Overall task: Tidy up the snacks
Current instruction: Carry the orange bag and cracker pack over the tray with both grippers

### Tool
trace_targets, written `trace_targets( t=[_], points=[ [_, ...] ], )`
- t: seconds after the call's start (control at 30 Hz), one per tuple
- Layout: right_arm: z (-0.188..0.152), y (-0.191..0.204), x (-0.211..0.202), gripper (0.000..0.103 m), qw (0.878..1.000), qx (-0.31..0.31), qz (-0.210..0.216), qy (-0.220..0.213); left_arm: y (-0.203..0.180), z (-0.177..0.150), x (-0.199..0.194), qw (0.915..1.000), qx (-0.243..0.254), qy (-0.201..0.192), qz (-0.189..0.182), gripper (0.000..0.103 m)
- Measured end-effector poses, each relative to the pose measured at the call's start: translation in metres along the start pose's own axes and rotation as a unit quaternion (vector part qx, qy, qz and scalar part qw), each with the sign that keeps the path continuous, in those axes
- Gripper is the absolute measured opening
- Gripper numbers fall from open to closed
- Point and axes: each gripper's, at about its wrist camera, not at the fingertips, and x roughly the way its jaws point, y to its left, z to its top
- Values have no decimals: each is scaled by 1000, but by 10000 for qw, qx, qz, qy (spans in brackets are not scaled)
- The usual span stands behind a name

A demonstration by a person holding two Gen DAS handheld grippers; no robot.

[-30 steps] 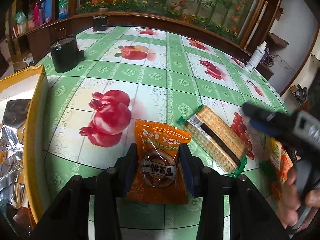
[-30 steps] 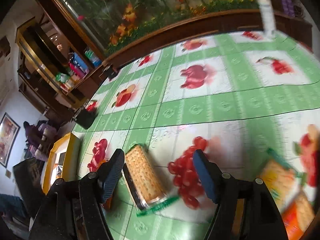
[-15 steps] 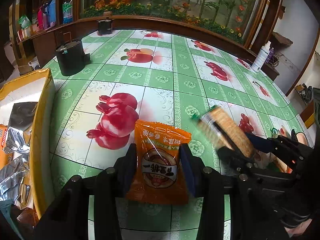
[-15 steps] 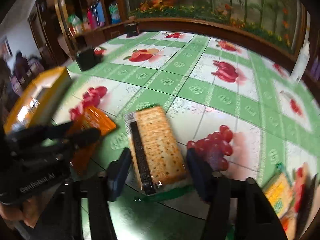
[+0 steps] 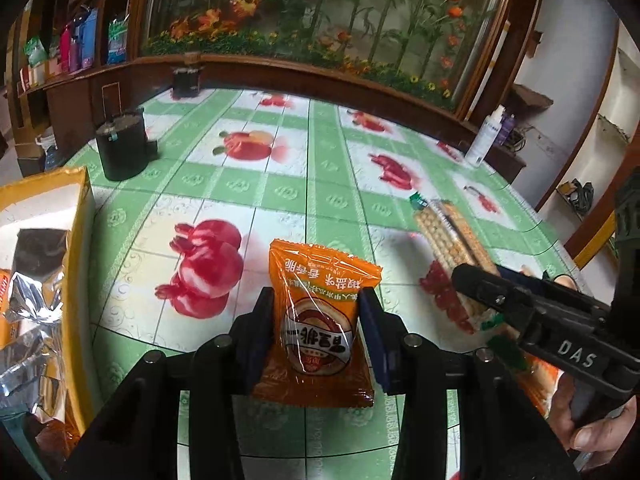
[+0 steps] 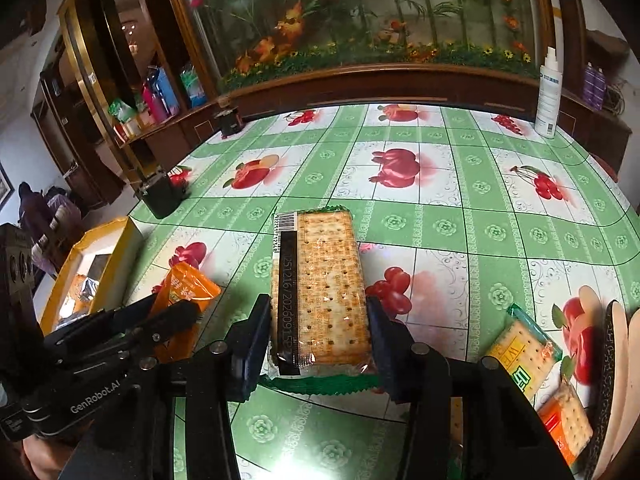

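Note:
My left gripper (image 5: 318,330) is shut on an orange snack packet (image 5: 320,320) and holds it above the green fruit-print tablecloth (image 5: 280,184). The packet also shows in the right wrist view (image 6: 182,292). My right gripper (image 6: 318,340) is shut on a clear-wrapped cracker pack (image 6: 318,284) with green ends, lifted off the table. The cracker pack shows in the left wrist view (image 5: 448,236), to the right of the left gripper. A yellow box (image 5: 76,248) holding several snack packets stands at the left; it also shows in the right wrist view (image 6: 96,268).
More cracker packs (image 6: 528,356) lie at the right near the table edge. A black pot (image 5: 120,148) stands at the left rear, a smaller black container (image 5: 186,80) at the back, and a white spray bottle (image 6: 550,96) at the far right. A wooden ledge borders the table.
My right gripper closed on the cracker pack and lifted it off the table, swinging to face the table's middle. My left gripper keeps the orange packet and has risen slightly.

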Motion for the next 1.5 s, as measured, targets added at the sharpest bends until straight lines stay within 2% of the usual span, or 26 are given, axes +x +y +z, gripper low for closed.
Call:
trace_targets(
  t=[0.53,0.73,1.03,1.3,1.5],
  points=[
    [-3,24,-12,51,9995,-151,185,-211,-12,4,-33,9963,315,-713,363,41],
    [-1,25,-19,51,9991,-78,234,-334,-13,3,-45,9942,290,-929,467,41],
    [0,28,-31,51,9977,223,371,-519,-14,-4,-87,9908,259,-1278,376,41],
    [-10,61,-38,51,9965,173,520,-628,3,-12,-129,9884,182,-1470,350,41],
    [-25,101,-39,51,9943,46,891,-587,36,-20,-166,9848,-59,-1690,407,41]
  ],
)
